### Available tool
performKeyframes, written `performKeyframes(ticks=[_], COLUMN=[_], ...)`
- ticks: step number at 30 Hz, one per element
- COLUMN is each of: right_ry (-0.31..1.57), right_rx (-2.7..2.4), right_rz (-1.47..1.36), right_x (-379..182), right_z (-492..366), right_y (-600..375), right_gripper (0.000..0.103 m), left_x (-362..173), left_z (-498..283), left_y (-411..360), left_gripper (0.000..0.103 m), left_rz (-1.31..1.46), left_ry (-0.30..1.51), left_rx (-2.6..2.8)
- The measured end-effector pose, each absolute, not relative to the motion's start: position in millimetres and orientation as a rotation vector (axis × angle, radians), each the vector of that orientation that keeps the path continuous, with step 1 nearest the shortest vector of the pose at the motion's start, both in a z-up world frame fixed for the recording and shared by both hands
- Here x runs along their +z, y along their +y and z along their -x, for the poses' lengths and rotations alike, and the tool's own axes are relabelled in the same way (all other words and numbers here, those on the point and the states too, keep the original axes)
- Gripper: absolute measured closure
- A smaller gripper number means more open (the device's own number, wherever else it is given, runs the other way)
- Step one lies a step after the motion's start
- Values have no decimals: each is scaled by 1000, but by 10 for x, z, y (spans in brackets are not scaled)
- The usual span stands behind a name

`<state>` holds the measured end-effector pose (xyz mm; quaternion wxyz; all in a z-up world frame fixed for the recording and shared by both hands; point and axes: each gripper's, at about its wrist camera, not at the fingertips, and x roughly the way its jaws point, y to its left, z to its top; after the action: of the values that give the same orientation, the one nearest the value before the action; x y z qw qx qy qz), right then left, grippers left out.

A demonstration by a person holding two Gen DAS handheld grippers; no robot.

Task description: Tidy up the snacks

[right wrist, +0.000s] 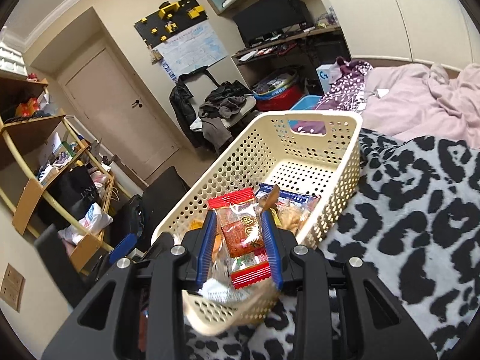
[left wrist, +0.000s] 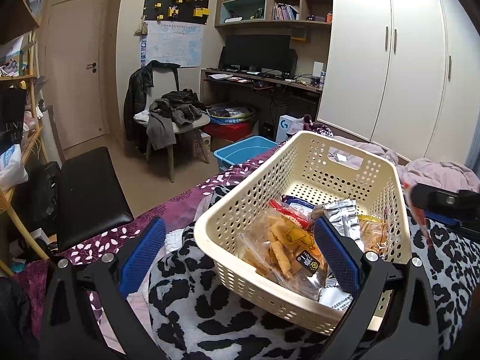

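The right gripper (right wrist: 240, 240) pinches a red snack packet (right wrist: 243, 237) between its fingers above the cream perforated basket (right wrist: 339, 174), seemingly ready to drop it in, while the left gripper (left wrist: 240, 255) gapes wide and empty, straddling the basket's near wall as if to steady it.

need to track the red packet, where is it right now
In the right wrist view the red snack packet is clamped in the right gripper, held over the near end of the cream basket.

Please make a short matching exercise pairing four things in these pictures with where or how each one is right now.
Things:
1. red snack packet
2. basket
3. left gripper
4. blue tub

States:
A. open, empty
B. on the floor by the bed
C. clamped in the right gripper
D. on the spotted blanket, holding snacks

Pairs: 1-C, 2-D, 3-A, 4-B
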<state>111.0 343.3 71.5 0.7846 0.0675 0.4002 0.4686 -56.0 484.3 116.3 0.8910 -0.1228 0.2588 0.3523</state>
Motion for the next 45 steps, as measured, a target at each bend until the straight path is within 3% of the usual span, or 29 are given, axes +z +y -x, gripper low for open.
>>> performKeyframes(ticks=[16, 24, 26, 31, 37, 41, 45], right_ry=[907, 821, 793, 724, 669, 652, 643], right_rx=[913, 887, 863, 844, 837, 829, 814], right_rz=[-145, -68, -45, 25, 115, 157, 177], right_x=[481, 561, 596, 680, 710, 736, 763], right_z=[-1249, -1082, -1036, -925, -714, -622, -549], right_y=[3638, 3500, 3465, 3395, 3322, 3280, 3243], right_gripper=[65, 53, 37, 34, 13, 6, 5], left_x=[1101, 1135, 1151, 1197, 1227, 1271, 1319], left_z=[606, 584, 582, 582, 579, 579, 593], left_y=[4945, 4897, 4878, 4826, 4814, 4758, 4710], left_gripper=[3, 3, 3, 3, 3, 3, 3], left_rz=[282, 249, 236, 205, 172, 151, 131], left_ry=[545, 543, 541, 540, 558, 556, 551], left_rx=[736, 759, 769, 796, 835, 838, 841])
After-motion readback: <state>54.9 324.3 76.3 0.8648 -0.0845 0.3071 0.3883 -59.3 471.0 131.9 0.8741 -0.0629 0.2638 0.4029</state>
